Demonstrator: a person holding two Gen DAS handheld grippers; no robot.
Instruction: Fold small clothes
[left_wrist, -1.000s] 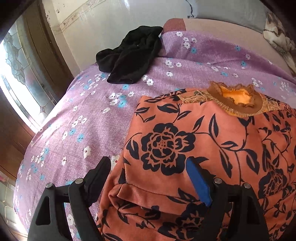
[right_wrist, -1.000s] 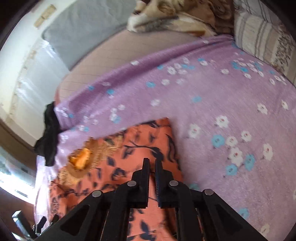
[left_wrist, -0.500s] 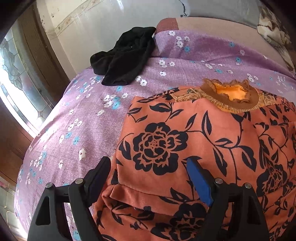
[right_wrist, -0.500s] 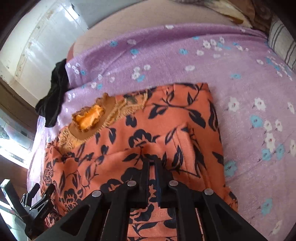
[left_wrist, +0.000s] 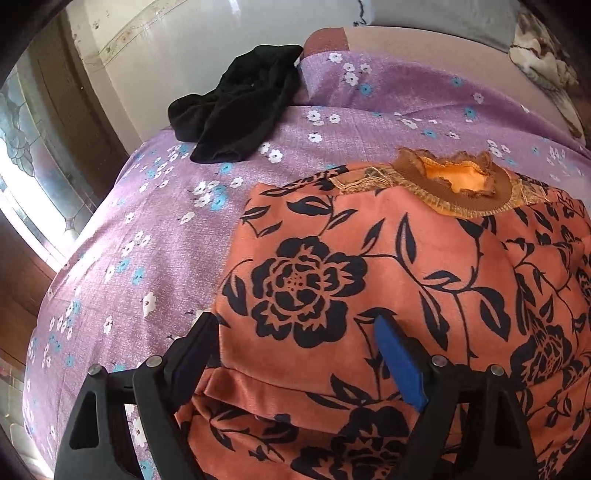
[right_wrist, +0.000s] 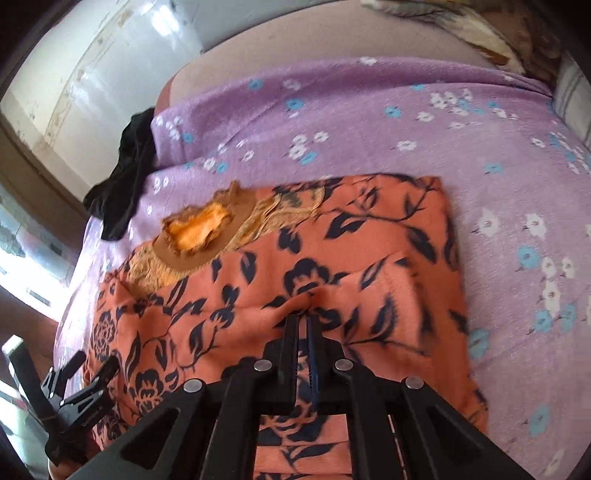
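One orange floral garment, one black garment; left claw wide, right claw pinched empty.

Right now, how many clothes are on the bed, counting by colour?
Orange flowery clothes: 1, the top with the black flower print, lying spread out in the middle of the purple sheet.
Black clothes: 1, the bunched-up black garment at the far edge of the bed.
Total: 2 pieces of clothing.
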